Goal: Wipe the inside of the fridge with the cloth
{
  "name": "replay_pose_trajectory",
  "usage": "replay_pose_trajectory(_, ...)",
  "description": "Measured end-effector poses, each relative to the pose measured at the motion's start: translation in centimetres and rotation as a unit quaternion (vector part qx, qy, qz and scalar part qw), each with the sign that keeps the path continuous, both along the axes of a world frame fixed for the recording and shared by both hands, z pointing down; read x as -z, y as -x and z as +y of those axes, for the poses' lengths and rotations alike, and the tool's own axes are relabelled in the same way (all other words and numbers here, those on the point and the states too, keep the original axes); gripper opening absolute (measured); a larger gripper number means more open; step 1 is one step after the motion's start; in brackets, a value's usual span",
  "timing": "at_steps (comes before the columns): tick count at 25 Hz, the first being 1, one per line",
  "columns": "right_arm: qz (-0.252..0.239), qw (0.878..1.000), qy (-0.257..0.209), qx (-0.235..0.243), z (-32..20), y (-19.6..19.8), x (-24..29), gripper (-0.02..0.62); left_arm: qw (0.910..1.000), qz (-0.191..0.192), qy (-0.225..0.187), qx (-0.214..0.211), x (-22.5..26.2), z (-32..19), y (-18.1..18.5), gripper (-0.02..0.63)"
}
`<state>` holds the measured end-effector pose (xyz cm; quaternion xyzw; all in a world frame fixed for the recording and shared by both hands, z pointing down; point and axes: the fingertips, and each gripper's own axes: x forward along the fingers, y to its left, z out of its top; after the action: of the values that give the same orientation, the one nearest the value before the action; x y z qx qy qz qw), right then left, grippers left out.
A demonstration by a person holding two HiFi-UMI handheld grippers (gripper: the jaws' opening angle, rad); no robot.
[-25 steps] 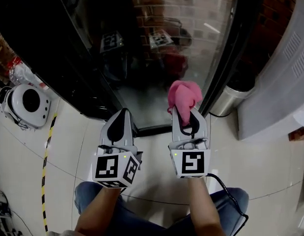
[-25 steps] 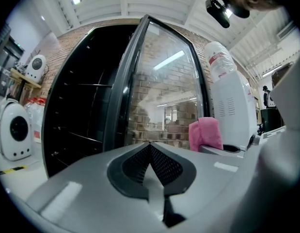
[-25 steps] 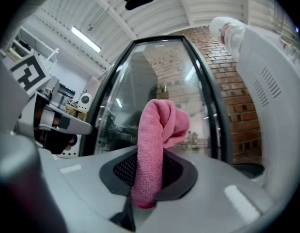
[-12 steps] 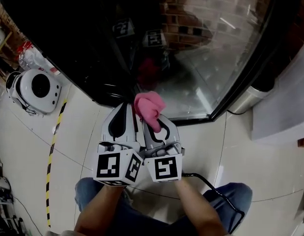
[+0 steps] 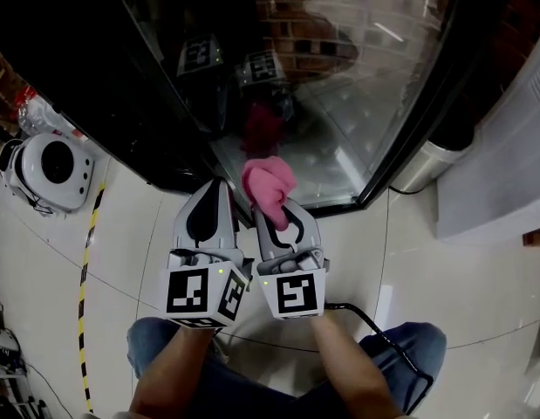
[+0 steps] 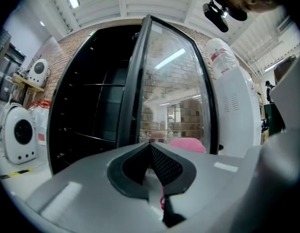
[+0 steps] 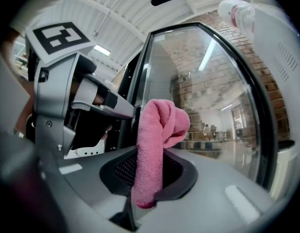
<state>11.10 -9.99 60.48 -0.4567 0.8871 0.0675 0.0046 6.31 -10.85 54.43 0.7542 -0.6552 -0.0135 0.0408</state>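
My right gripper [image 5: 273, 215] is shut on a pink cloth [image 5: 268, 184], which sticks up bunched from its jaws just before the bottom edge of the fridge's open glass door [image 5: 339, 85]. In the right gripper view the cloth [image 7: 157, 140] hangs folded between the jaws of the right gripper [image 7: 146, 181], with the door glass [image 7: 213, 106] behind it. My left gripper [image 5: 215, 188] is shut with nothing in it and sits right beside the right one. The left gripper [image 6: 150, 147] faces the door's edge, with the dark fridge interior [image 6: 91, 110] and its shelves to the left.
A white rounded device [image 5: 47, 173] stands on the tiled floor at the left, near a yellow-black floor stripe [image 5: 85, 269]. A silver bin [image 5: 427, 168] and a white appliance [image 5: 505, 164] stand to the right of the door. A black cable [image 5: 365, 321] trails by the person's knee.
The right gripper with the cloth has moved left until it sits against the left gripper. Both have stayed together in front of the door's lower edge over the last half second.
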Motion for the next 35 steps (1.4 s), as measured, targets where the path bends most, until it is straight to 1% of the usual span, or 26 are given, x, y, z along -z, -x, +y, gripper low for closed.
replay_pose_trajectory(3, 0.001, 1.000, 0.002, -0.017, -0.8, -2.6, -0.7, 0.061, 0.9997, -0.010, 0.001, -0.024, -0.4, -0.4, -2.5, 0.014)
replay_pose_trajectory(7, -0.001, 0.998, 0.011, -0.055, -2.1, -6.8, -1.7, 0.061, 0.9988, -0.013, 0.005, -0.047, -1.6, -0.8, -5.0, 0.015)
replay_pose_trajectory(11, 0.000, 0.996, 0.014, -0.093, -3.0, -10.9, -2.1, 0.061, 0.9975, -0.024, 0.014, -0.065, -3.0, -0.8, -7.3, 0.014)
replay_pose_trajectory(13, -0.002, 0.993, 0.021, -0.113, -3.4, -13.0, -2.7, 0.061, 0.9971, -0.021, 0.023, -0.069, -4.1, -0.9, -8.0, 0.014)
replay_pose_trajectory(17, -0.006, 0.987, 0.036, -0.157, -4.3, -17.4, -4.1, 0.061, 0.9961, 0.001, 0.048, -0.074, -5.9, -1.0, -8.9, 0.014)
replay_pose_trajectory(21, -0.017, 0.982, 0.041, -0.181, -4.6, -19.8, -4.3, 0.061, 0.9955, -0.008, 0.057, -0.075, -6.9, -0.7, -9.7, 0.015)
replay_pose_trajectory(25, -0.028, 0.982, 0.040, -0.183, -4.3, -20.0, -4.0, 0.061, 0.9958, -0.009, 0.060, -0.068, -7.7, -0.5, -9.8, 0.015)
replay_pose_trajectory(27, -0.035, 0.984, 0.032, -0.173, -3.9, -18.8, -3.5, 0.061, 0.9959, -0.012, 0.066, -0.060, -8.2, -0.4, -9.4, 0.014)
replay_pose_trajectory(31, -0.041, 0.991, 0.014, -0.125, -2.7, -14.0, -3.3, 0.061, 0.9949, -0.025, 0.092, -0.033, -9.6, 0.4, -7.6, 0.014)
replay_pose_trajectory(33, -0.038, 0.994, 0.008, -0.103, -2.0, -11.3, -3.2, 0.061, 0.9953, -0.018, 0.094, -0.017, -9.5, 0.6, -6.2, 0.014)
replay_pose_trajectory(35, -0.020, 0.997, 0.000, -0.079, -1.0, -8.3, -3.3, 0.061, 0.9953, 0.003, 0.097, 0.007, -9.4, 0.9, -4.3, 0.014)
